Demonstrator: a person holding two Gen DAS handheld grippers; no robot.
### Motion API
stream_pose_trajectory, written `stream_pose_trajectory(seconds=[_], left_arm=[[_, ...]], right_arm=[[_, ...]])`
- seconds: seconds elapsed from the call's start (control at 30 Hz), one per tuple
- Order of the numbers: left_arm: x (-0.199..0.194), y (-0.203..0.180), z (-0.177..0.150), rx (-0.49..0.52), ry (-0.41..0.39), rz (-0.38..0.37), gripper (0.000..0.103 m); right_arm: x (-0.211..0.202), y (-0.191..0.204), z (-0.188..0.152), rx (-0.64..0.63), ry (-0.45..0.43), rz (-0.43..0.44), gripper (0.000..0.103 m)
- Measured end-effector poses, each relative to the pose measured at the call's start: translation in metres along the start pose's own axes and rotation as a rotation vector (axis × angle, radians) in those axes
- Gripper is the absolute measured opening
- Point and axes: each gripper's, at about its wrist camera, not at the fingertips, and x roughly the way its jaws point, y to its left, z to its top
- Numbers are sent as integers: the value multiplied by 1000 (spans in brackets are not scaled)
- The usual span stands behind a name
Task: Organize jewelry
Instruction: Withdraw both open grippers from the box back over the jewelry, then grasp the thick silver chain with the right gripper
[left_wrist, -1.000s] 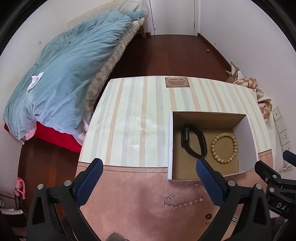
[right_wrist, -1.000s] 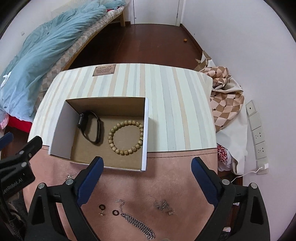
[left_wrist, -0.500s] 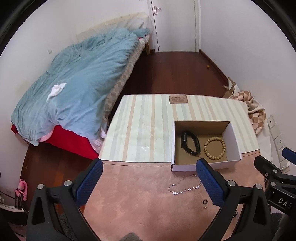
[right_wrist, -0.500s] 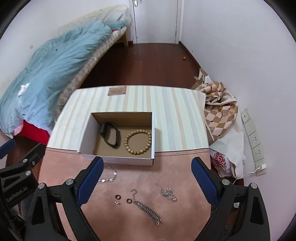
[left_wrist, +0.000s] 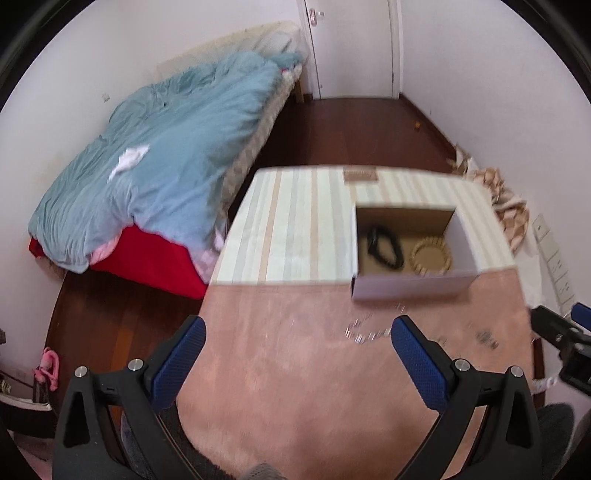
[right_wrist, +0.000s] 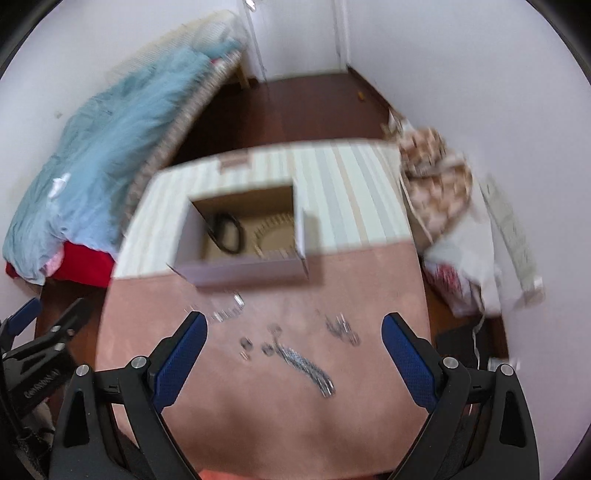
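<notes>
A white cardboard box (left_wrist: 412, 284) (right_wrist: 243, 268) stands on the table and holds a black band (left_wrist: 384, 246) (right_wrist: 227, 232) and a wooden bead bracelet (left_wrist: 430, 258) (right_wrist: 275, 236). On the pink cloth in front of it lie a beaded silver chain (left_wrist: 364, 332) (right_wrist: 225, 312), two small rings (right_wrist: 255, 347), a thick silver chain (right_wrist: 306, 369) and a small tangled silver piece (right_wrist: 343, 328). My left gripper (left_wrist: 297, 332) and right gripper (right_wrist: 293, 325) are both open and empty, held above the near part of the cloth. Both views are blurred.
The table (left_wrist: 295, 221) has a striped far half and a pink near half. A bed with a blue duvet (left_wrist: 159, 158) stands at the left. Checked cloth and bags (right_wrist: 439, 184) lie on the floor at the right, by wall sockets (left_wrist: 554, 258).
Both grippers have pulled back and up from the box, so the table looks smaller and more of the cloth and loose jewelry shows. Both stay open and empty.
</notes>
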Motion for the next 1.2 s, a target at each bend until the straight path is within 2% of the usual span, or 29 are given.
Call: stream_pose_trajectory(seconds=[0.07, 0.2, 0.27, 0.47, 0.57, 0.6, 0.63, 0.77, 0.83, 1.03, 1.13, 1.2], left_arm=[[15, -3, -15, 9, 40, 13, 103], [45, -10, -44, 20, 123, 29, 103], [55, -16, -53, 35, 147, 35, 103], [78, -29, -70, 59, 204, 48, 103], [85, -31, -75, 66, 221, 49, 103], [86, -31, -75, 68, 226, 49, 103], [88, -31, -76, 69, 231, 49, 103], [94, -29, -76, 67, 247, 50, 103], [95, -26, -76, 63, 253, 46, 103], [103, -4, -64, 19, 252, 28, 103], [110, 6, -55, -23, 256, -13, 102], [116, 8, -48, -52, 263, -72, 102]], right_arm=[[19, -18, -18, 39, 49, -1, 96], [59, -49, -54, 127, 146, 0, 71], [79, -61, -69, 171, 183, 15, 65], [106, -62, -86, 199, 195, 35, 54], [110, -52, -90, 159, 175, 13, 42], [110, -49, -90, 152, 168, 6, 37], [111, -45, -90, 139, 164, 4, 13], [109, -33, -93, 83, 140, -33, 10], [105, -36, -93, 108, 135, -14, 3], [81, -48, -69, 176, 56, 31, 3], [71, -53, -54, 198, 25, 50, 3], [68, -54, -45, 202, 12, 54, 3]])
